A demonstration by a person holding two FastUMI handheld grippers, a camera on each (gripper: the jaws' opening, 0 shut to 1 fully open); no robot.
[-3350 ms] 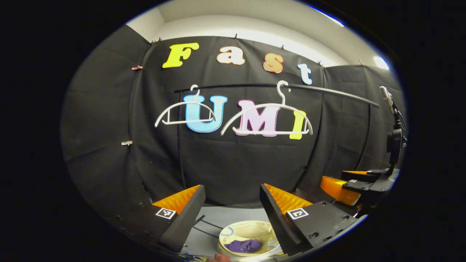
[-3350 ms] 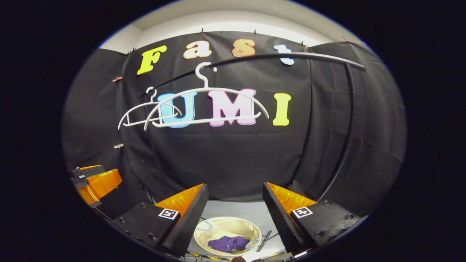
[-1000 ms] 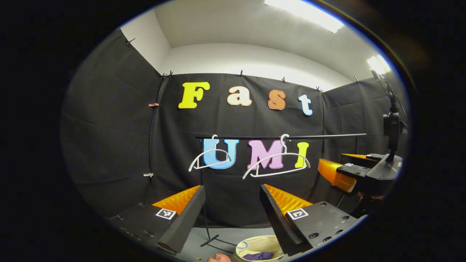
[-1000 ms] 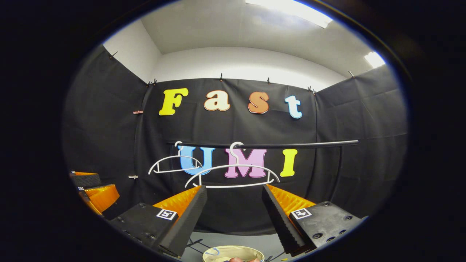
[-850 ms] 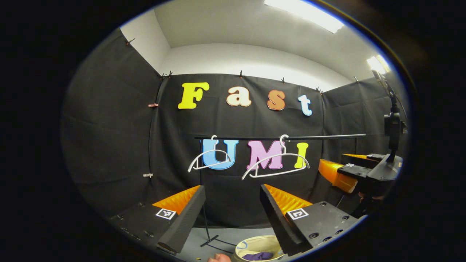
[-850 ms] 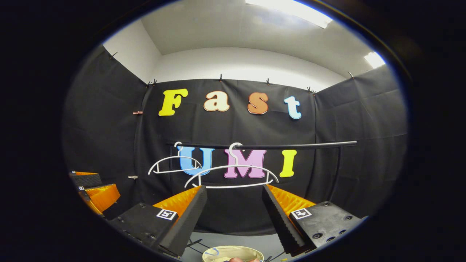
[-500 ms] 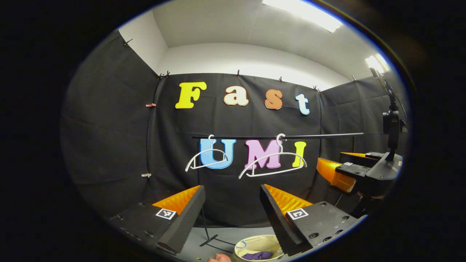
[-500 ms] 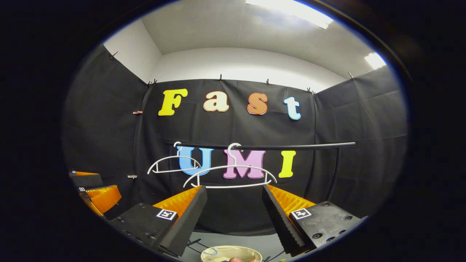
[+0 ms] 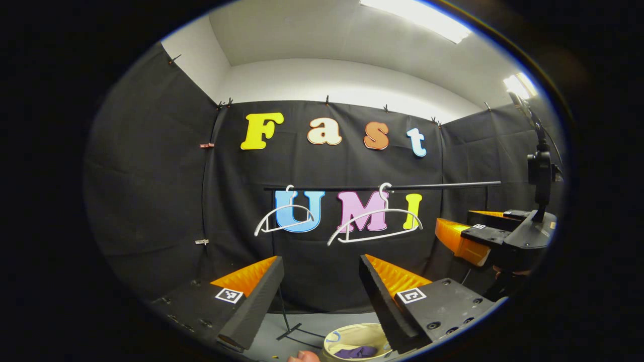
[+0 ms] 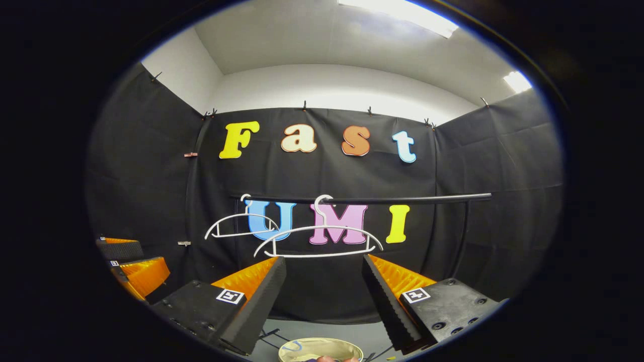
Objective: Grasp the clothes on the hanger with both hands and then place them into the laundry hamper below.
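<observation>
Ahead of you stands the black cloth wall of the booth (image 9: 151,191), with a thin black horizontal clothes rail (image 9: 432,186) running across it on a slim black upright (image 10: 465,236). Two white plastic hangers hook over that rail: the larger-looking one nearer you (image 9: 375,221) and a second one farther along to its left (image 9: 284,218); both hang bare, with no garment on either. Down at the bottom edge of your left gripper view sits the round cream fabric laundry hamper (image 9: 347,336) on the grey floor (image 9: 307,324), and a crumpled purple garment (image 9: 354,352) lies inside it, so the clothes are in the hamper below the rail and not on a hanger. The hamper's rim (image 10: 312,347) also peeks in at the bottom of your right gripper view. Your left gripper (image 9: 319,294) is held up well clear of the hamper, its jaws spread wide with nothing between them, and your right gripper (image 10: 322,296) is the same: jaws wide, empty, pointing towards the hangers. From your left gripper view the right gripper also sits off to the side (image 9: 483,239), level with the rail. Judging from this, the job looks finished: the garment is off its hanger and deposited, both of your tools have let go, and nothing visible is left to move.
</observation>
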